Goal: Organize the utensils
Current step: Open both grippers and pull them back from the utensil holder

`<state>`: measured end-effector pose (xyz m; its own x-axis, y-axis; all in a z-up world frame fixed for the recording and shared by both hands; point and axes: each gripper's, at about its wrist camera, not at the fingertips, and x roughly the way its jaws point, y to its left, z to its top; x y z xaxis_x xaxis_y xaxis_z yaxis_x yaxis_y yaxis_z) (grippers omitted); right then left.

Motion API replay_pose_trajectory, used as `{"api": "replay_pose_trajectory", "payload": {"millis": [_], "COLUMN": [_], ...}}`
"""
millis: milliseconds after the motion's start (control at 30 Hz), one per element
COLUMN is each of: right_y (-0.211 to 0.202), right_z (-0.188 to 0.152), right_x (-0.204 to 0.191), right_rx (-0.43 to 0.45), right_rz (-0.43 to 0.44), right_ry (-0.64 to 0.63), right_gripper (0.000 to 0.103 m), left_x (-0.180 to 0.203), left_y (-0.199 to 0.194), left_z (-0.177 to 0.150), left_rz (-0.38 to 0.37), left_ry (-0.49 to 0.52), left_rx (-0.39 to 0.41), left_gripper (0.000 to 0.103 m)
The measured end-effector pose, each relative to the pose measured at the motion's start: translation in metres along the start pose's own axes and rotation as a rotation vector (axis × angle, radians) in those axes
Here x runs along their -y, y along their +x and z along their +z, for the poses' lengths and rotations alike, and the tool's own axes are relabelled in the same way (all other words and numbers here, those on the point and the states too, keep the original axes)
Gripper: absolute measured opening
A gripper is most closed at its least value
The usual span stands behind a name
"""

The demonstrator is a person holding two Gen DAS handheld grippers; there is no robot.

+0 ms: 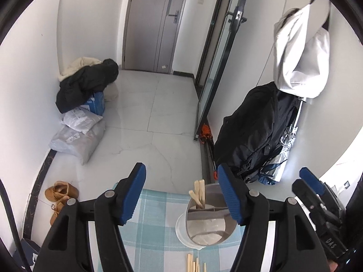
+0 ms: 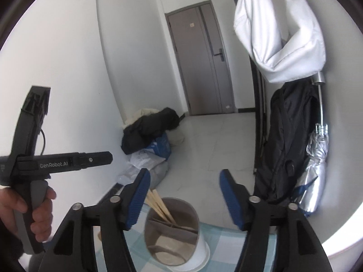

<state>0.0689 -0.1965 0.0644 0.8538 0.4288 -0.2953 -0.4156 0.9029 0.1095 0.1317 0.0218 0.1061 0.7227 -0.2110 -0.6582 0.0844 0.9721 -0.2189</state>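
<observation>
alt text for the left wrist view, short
The open left claw, holding nothing, hovers over a divided utensil holder on a blue checked tablecloth; wooden chopsticks stand in its far compartment and more chopstick ends lie on the cloth nearer the camera. Behind are a tiled floor and a grey door.

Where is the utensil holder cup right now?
The utensil holder cup stands on the checked cloth, low and right of centre in the left wrist view, with wooden chopsticks inside.
</observation>
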Motion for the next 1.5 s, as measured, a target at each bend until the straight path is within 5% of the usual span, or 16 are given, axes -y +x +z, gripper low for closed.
{"api": "replay_pose_trajectory", "payload": {"millis": [167,633,867,1233,1500], "right_y": [-0.030,-0.097,-0.119,-0.123,-0.099], "right_z": [-0.004,-0.037,-0.062,-0.110,-0.148], "right_x": [-0.009,-0.031,-0.049,-0.055,-0.042], "right_rx": [0.036,0.078,0.087,0.028,-0.113], "right_rz": [-0.009,-0.046,-0.063,-0.093,-0.099], "right_ry": [0.016,0.042,0.000,0.019,0.073], "right_gripper": [0.071,0.085,0.088,0.089,0.089], "left_x": [0.004,0.019,0.024,0.019,-0.003], "left_y": [-0.021,-0.072,-0.083,-0.079,-0.051], "left_z": [-0.012,-0.057,-0.083,-0.122,-0.153], "left_rz": [0.022,0.070,0.081,0.094,0.115], "left_ry": [0.019,0.034,0.088,0.096,0.077], "left_rx": [0.019,0.148,0.194,0.221,0.170], "left_gripper": [0.063,0.087,0.089,0.098,0.098]}}
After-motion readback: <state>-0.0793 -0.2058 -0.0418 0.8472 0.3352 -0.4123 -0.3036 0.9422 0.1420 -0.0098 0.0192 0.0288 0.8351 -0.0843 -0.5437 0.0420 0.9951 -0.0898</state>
